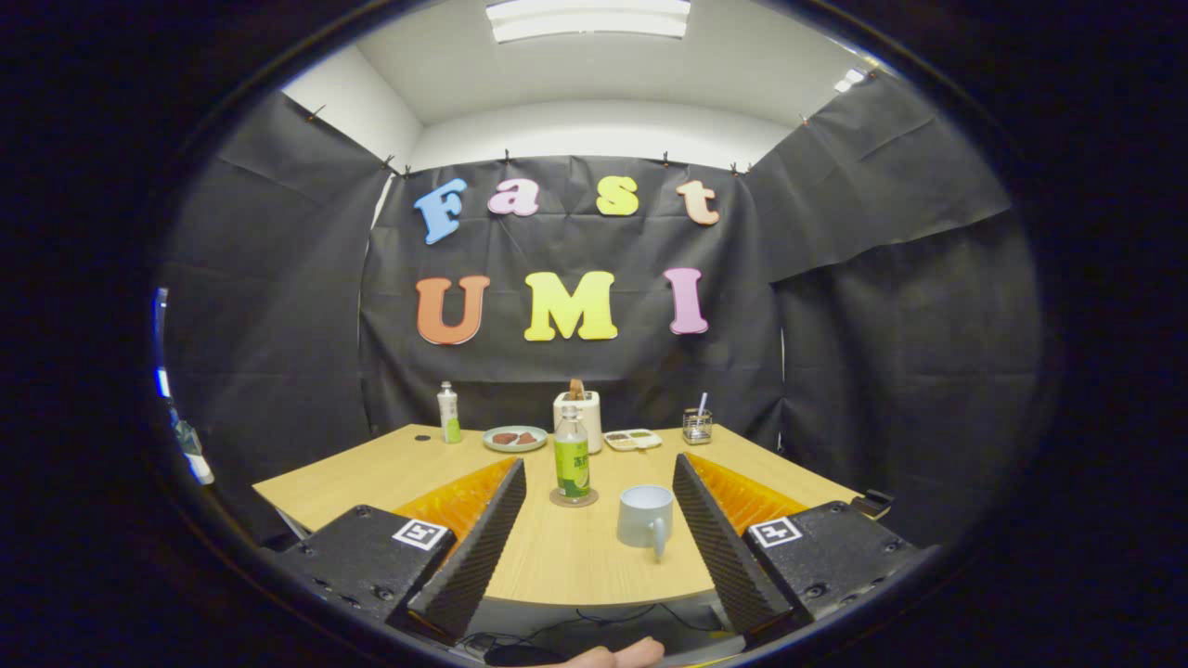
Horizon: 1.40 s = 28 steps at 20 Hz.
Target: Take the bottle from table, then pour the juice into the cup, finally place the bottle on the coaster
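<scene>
A clear bottle [572,456] with a green label and a white cap stands upright on a round brown coaster [574,499] on the wooden table [362,478]. Just right of it, and a little nearer to me, sits a pale grey cup [644,516] with its handle turned toward me. My gripper [599,473] is open, its two fingers spread wide with nothing between them. Bottle and cup both stand ahead of the fingers, in the gap between them, untouched.
Along the table's far edge stand a second small bottle [449,413], a plate [515,438] with dark food, a white holder [579,408], a divided tray [633,439] and a wire cup [697,425]. A hand [617,655] shows below the table's near edge, by some cables.
</scene>
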Each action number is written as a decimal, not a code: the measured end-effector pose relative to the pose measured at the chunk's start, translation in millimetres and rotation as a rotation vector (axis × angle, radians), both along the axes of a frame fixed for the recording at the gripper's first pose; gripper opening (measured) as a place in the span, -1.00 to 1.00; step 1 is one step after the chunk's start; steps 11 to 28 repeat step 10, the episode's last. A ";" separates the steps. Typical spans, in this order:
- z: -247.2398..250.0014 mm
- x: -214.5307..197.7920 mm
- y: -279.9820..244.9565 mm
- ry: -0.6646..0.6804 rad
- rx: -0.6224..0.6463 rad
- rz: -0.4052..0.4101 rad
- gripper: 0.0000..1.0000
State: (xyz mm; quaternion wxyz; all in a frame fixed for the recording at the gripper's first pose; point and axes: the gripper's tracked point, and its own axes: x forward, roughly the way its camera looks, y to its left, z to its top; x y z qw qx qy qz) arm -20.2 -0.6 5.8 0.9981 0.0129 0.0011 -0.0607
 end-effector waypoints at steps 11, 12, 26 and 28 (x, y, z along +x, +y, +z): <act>6.2 -1.4 7.3 -0.027 -0.047 0.011 1.00; 6.2 -1.4 7.3 -0.027 -0.047 0.011 1.00; 6.2 -1.4 7.3 -0.027 -0.047 0.011 1.00; 6.2 -1.4 7.3 -0.027 -0.047 0.011 1.00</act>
